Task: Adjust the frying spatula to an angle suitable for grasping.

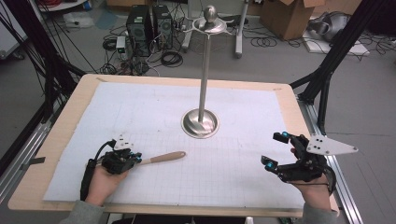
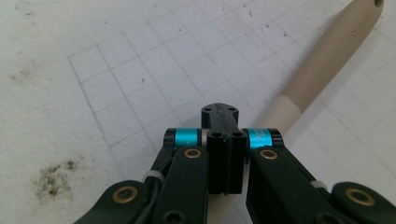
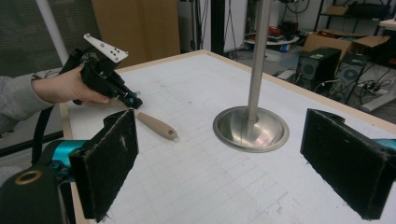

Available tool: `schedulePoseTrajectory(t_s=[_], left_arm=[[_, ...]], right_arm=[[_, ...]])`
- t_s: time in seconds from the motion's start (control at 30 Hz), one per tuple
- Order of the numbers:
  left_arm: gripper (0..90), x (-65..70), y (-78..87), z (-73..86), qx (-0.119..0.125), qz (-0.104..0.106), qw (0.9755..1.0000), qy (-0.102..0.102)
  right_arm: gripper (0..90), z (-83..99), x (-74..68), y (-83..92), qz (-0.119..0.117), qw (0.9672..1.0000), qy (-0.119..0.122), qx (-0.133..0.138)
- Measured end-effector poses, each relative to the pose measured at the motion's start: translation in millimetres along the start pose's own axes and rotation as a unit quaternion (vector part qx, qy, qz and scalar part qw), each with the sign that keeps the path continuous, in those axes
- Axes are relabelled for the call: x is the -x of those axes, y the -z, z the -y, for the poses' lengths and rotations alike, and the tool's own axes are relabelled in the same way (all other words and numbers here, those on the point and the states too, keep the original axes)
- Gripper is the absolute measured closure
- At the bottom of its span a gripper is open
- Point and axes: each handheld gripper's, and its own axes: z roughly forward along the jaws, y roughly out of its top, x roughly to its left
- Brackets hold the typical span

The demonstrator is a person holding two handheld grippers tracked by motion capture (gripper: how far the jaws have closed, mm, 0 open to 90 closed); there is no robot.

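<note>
Left tongs [image 1: 135, 158]: we see them closed tight on one end of the tool, low over the surface near its left front part.
Tool [image 1: 163, 157]: we see a utensil with a beige handle. The handle lies flat on the white sheet and points right, toward the middle. The gripped end is hidden, so we cannot tell what kind of tool it is.
Right tongs [image 1: 275, 149]: we see them wide open with nothing between them, at the right side, well apart from the tool.
Stand [image 1: 201, 88]: we see a tall shiny metal pole on a round base, behind the tool, not touching it.
Surface [image 1: 65, 121]: we see a wooden top under a white sheet with squares.
</note>
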Motion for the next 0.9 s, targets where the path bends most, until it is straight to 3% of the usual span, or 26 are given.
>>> schedulePoseTrajectory(t_s=[0.4, 0.63, 0.77, 0.9], left_arm=[[89.9, 6.2, 17.4, 19.4, 0.009, 0.004, 1.0000, -0.001], [89.9, 9.5, 21.5, 23.6, 0.018, -0.005, 0.9997, -0.014], [89.9, 12.8, 30.2, 18.5, 0.069, 0.006, 0.9974, -0.018], [89.9, 25.8, 30.3, 10.3, 0.091, 0.029, 0.9948, -0.036]], right_arm=[[10.2, -8.0, 5.0, -30.8, -0.036, 0.9993, 0.006, -0.002], [10.2, -13.0, 7.3, -40.6, -0.046, 0.9989, 0.012, 0.001], [10.2, -14.1, 7.7, -40.6, -0.046, 0.9988, 0.014, 0.005], [10.2, -13.4, 8.5, -37.8, -0.041, 0.9991, 0.011, 0.005]])
